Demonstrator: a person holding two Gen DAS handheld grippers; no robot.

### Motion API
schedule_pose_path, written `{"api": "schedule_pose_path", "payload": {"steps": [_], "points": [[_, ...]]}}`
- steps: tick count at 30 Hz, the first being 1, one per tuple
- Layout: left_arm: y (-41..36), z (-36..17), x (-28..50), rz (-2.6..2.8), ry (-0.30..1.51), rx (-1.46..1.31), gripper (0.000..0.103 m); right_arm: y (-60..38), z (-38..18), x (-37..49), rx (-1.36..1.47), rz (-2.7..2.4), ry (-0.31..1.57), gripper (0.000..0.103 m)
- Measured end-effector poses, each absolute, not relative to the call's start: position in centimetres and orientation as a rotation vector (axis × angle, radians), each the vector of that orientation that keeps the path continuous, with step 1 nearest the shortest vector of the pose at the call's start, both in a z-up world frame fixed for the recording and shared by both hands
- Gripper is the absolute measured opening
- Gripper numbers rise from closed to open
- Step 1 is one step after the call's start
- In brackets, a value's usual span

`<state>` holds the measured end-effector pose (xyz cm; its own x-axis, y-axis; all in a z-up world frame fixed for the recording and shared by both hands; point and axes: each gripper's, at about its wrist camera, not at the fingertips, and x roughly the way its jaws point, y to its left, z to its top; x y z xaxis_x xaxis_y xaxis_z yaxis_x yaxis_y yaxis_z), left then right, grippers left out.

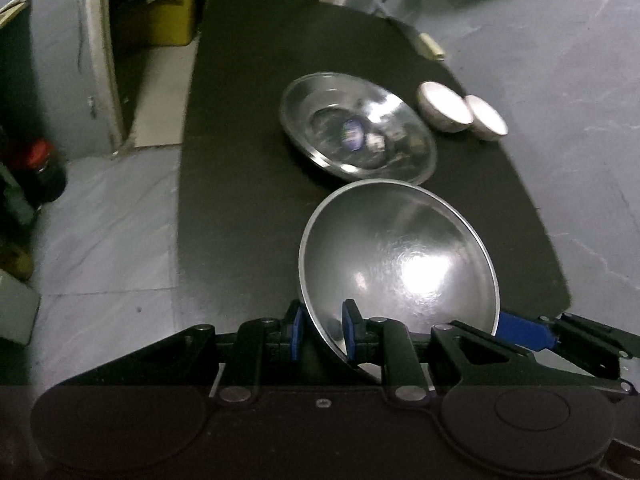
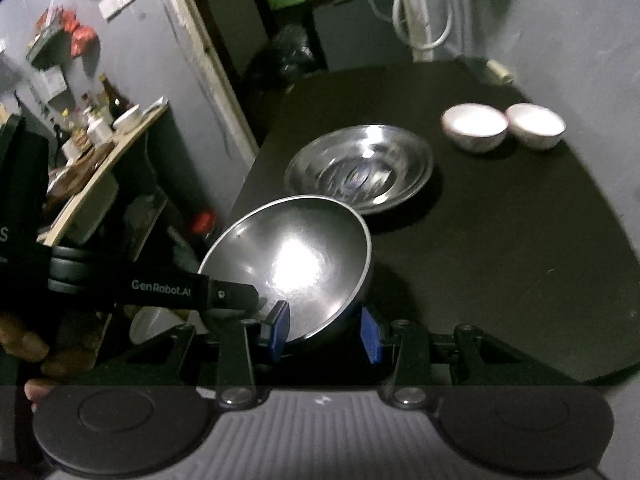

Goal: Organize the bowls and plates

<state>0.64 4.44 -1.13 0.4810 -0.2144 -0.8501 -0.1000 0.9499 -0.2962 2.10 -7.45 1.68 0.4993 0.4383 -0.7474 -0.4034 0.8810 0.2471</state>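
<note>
A shiny steel bowl (image 1: 400,264) (image 2: 296,260) hangs tilted over the near end of the black table (image 1: 240,160) (image 2: 500,260). My left gripper (image 1: 323,328) is shut on its near rim, one blue pad inside and one outside. My right gripper (image 2: 325,330) is shut on the rim's other side; its blue finger (image 1: 520,328) shows at the bowl's right edge. Just beyond the held bowl, a wide steel bowl (image 1: 356,136) (image 2: 360,168) rests on the table. Two small white bowls (image 1: 444,106) (image 2: 474,126) stand side by side to its right.
A small cream object (image 1: 430,46) (image 2: 498,70) lies at the table's far right edge. Grey floor surrounds the table. A red-capped jar (image 1: 40,168) stands on the floor at left. A cluttered shelf with bottles (image 2: 100,120) is at the left, and a white cable (image 2: 420,20) hangs behind.
</note>
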Motion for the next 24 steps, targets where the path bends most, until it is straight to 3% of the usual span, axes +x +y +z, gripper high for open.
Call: {"api": "schedule_pose_path", "payload": {"steps": [21,24], "points": [[6.2,-3.2,2.9,-0.021,1.057,-0.303,0.021,-4.0,-0.3,4.8,-0.053,0.536,0.974,0.042],[6.8,-3.1,2.7,-0.019,1.035,-0.319,0.027,-3.9,-0.4,4.8,-0.056,0.529,0.972,0.046]]}}
